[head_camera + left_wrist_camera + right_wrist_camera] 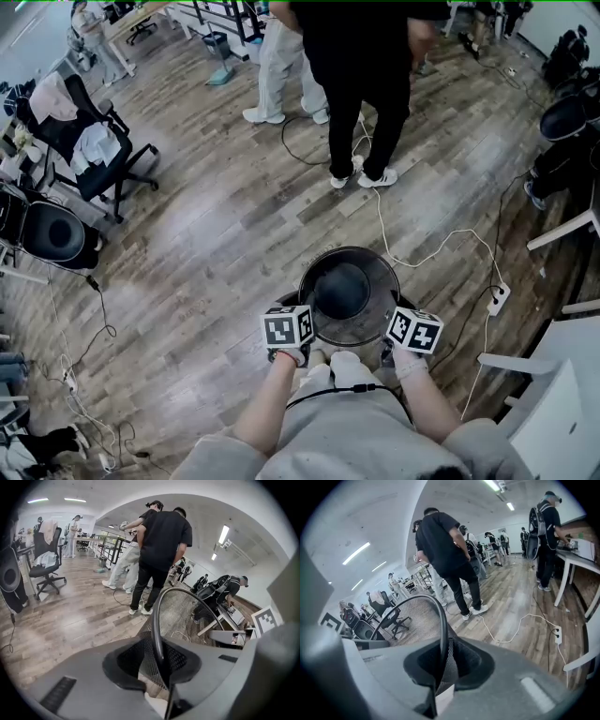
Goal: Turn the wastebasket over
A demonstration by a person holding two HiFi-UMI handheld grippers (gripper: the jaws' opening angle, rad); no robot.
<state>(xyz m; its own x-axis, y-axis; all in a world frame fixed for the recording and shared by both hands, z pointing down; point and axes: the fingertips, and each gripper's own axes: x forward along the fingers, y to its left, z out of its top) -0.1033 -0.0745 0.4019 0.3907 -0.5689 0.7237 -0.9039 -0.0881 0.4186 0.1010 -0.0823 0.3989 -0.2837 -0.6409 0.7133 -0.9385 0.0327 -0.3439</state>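
We see the black mesh wastebasket (380, 314) just in front of the wearer's body, above the wooden floor (206, 234), its mouth turned up toward the head camera. Inside it only its dark, solid round base shows. The left gripper (292, 330) is clamped on the rim at the basket's left side. In the left gripper view the dark rim and mesh wall run straight between the jaws of the left gripper (159, 660). The right gripper (409, 334) pinches the opposite side. In its own view the rim and a fold of mesh sit squeezed between the jaws of the right gripper (440, 667).

From above, the marker cubes cover both sets of jaws, and the basket's near wall is hidden behind the hands. We cannot tell whether its base touches the floor. A person in black (361, 84) is cut off at the top edge. A black round-faced object (53, 234) at the left is hard to identify.
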